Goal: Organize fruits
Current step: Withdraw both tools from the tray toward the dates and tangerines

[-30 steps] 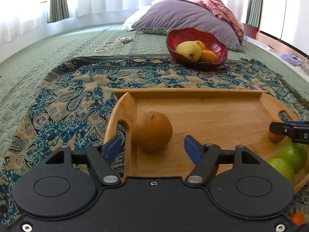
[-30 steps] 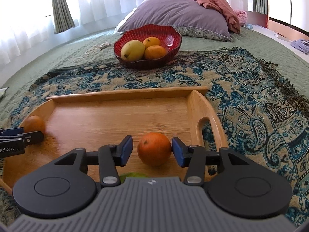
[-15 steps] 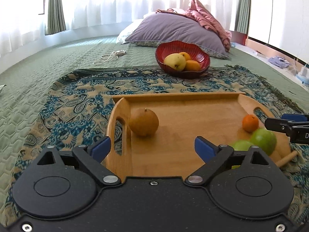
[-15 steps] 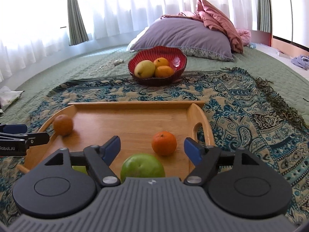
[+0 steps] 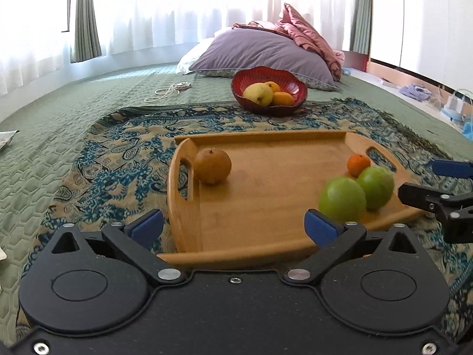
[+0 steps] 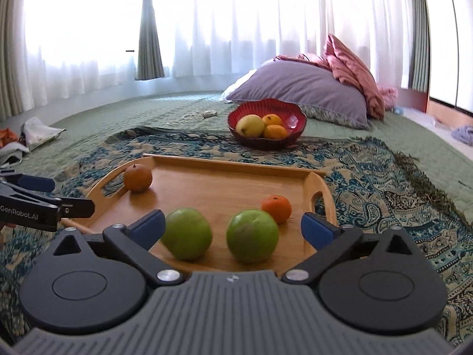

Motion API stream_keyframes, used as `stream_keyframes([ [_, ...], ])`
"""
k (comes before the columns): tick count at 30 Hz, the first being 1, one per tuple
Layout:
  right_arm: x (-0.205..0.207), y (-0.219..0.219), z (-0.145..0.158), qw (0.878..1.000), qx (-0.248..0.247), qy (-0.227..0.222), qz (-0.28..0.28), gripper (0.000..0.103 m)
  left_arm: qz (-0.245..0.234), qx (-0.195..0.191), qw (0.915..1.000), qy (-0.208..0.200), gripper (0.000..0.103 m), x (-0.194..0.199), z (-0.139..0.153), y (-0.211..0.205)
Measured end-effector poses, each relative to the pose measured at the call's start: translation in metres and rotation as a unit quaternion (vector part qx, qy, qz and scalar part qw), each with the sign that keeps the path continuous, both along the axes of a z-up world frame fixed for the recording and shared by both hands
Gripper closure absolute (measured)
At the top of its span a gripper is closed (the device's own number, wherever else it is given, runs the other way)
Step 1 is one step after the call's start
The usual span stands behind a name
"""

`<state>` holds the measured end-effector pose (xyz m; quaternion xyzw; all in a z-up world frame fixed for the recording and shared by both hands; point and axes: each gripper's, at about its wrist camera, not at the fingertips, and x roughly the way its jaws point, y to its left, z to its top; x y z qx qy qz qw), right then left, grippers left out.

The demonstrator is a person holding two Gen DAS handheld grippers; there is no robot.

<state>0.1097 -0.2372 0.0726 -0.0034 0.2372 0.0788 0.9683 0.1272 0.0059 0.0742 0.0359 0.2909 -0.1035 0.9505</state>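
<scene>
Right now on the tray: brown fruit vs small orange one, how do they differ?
The brown fruit is dull russet; the small orange fruit is bright orange. The brown fruit looks larger than the orange one. The brown fruit sits alone by the tray's left handle; the orange one sits near the right handle, beside a green fruit. Both are round and rest on the wooden tray, ungripped.

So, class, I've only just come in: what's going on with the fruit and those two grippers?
A person is sorting fruit with two hand-held grippers. The left gripper and the right gripper are both open and hold nothing. The wooden tray carries a brown fruit, a small orange and two green fruits. The red bowl behind holds three more.
</scene>
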Motion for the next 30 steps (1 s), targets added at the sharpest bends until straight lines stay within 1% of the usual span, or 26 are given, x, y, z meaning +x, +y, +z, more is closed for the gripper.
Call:
stream_keyframes([
  [3, -0.008, 0.008, -0.002, 1.0, -0.009, -0.004, 0.008, 0.0, -0.004, 0.008, 1.0, -0.001, 0.001, -0.009, -0.002, -0.002],
  [6, -0.017, 0.013, -0.004, 1.0, -0.017, -0.011, 0.013, 0.0, -0.004, 0.008, 1.0, -0.001, 0.001, -0.015, -0.004, -0.002],
  [15, -0.034, 0.019, -0.017, 0.999, -0.019, -0.004, 0.026, 0.0, 0.0, 0.005, 0.9999, 0.009, 0.001, -0.025, -0.014, 0.003],
  [21, -0.042, 0.028, -0.027, 0.998, -0.039, -0.004, 0.042, 0.0, -0.003, 0.004, 0.9998, 0.017, 0.001, -0.028, -0.021, 0.005],
  [30, -0.042, 0.036, -0.042, 0.998, -0.03, 0.013, 0.052, 0.0, -0.007, 0.005, 0.9997, 0.023, 0.001, -0.03, -0.029, 0.005],
])
